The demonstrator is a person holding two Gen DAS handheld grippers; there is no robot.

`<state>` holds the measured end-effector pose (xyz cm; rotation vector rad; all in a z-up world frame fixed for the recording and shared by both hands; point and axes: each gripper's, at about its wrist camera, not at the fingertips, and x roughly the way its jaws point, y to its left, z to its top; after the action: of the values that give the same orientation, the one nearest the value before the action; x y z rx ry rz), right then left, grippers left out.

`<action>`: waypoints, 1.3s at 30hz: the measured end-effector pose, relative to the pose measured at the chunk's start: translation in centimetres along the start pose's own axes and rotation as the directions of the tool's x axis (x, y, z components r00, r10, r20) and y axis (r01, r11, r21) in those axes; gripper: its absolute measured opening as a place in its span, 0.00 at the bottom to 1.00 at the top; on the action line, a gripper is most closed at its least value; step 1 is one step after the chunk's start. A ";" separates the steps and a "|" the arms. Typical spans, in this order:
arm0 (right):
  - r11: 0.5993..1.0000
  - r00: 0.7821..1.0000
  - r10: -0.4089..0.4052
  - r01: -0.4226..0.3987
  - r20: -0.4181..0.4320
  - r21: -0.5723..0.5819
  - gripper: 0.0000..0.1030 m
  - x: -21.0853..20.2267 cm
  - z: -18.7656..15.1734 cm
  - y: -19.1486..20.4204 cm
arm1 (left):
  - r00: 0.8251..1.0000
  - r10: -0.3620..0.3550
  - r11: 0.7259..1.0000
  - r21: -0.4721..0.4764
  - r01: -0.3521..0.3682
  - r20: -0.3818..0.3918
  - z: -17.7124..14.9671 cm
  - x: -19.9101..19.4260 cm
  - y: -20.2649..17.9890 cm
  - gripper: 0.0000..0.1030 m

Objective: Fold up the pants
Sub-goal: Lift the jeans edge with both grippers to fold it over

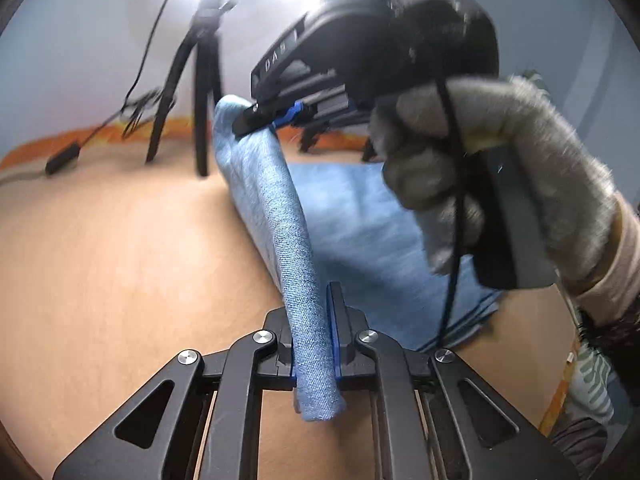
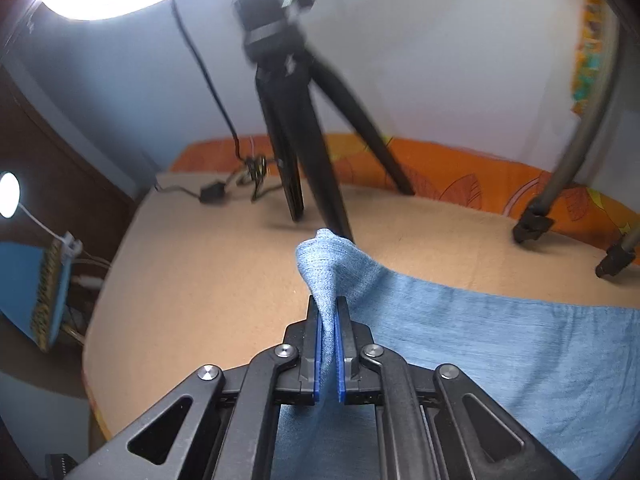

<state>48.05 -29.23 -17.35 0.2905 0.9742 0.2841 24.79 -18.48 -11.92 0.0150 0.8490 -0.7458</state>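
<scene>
Here we see a tan desk (image 2: 192,280) that carries everything, with an orange patterned cloth (image 2: 440,160) along its far edge against a pale wall. Across the desk lie the blue pants (image 2: 500,344), spread flat to the right in the right wrist view, with one edge lifted off the surface into a raised ridge. Behind them stands a black tripod (image 2: 296,120) with a cable (image 2: 208,80) trailing to a small black box on the desk, and the feet of a second, grey stand (image 2: 536,222) rest to the right.

Our left hand-held gripper (image 1: 316,336) is clamped narrow on the near end of the lifted edge of the pants (image 1: 272,208), the fabric bunched between its blue pads and hanging a little toward the camera. Our right hand-held gripper (image 2: 329,344) is likewise closed on a pinch of fabric, which peaks just above its fingertips. In the left wrist view, the right hand-held gripper (image 1: 256,118) grips the far end of the same ridge, held by a grey-gloved hand (image 1: 480,172).
</scene>
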 end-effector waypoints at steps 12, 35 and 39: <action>0.991 0.986 0.027 -0.048 0.163 0.128 0.02 -10.1 -0.5 -10.7 | 0.993 -0.121 0.979 0.162 0.119 0.001 5.4 2.6 -9.8 0.09; 0.931 0.976 -0.066 -0.014 0.205 0.365 0.02 -16.4 -6.3 -32.9 | 0.950 -0.258 0.910 0.286 0.300 -0.175 8.8 19.1 -24.9 0.09; 0.931 0.979 -0.081 0.006 0.190 0.366 0.04 -16.2 -6.6 -34.0 | 0.945 -0.256 0.918 0.254 0.303 -0.203 9.0 20.7 -24.7 0.09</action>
<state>37.46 -65.84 -20.87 0.6249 0.8261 0.0282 24.79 -51.94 -13.22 0.2167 0.9072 -1.1465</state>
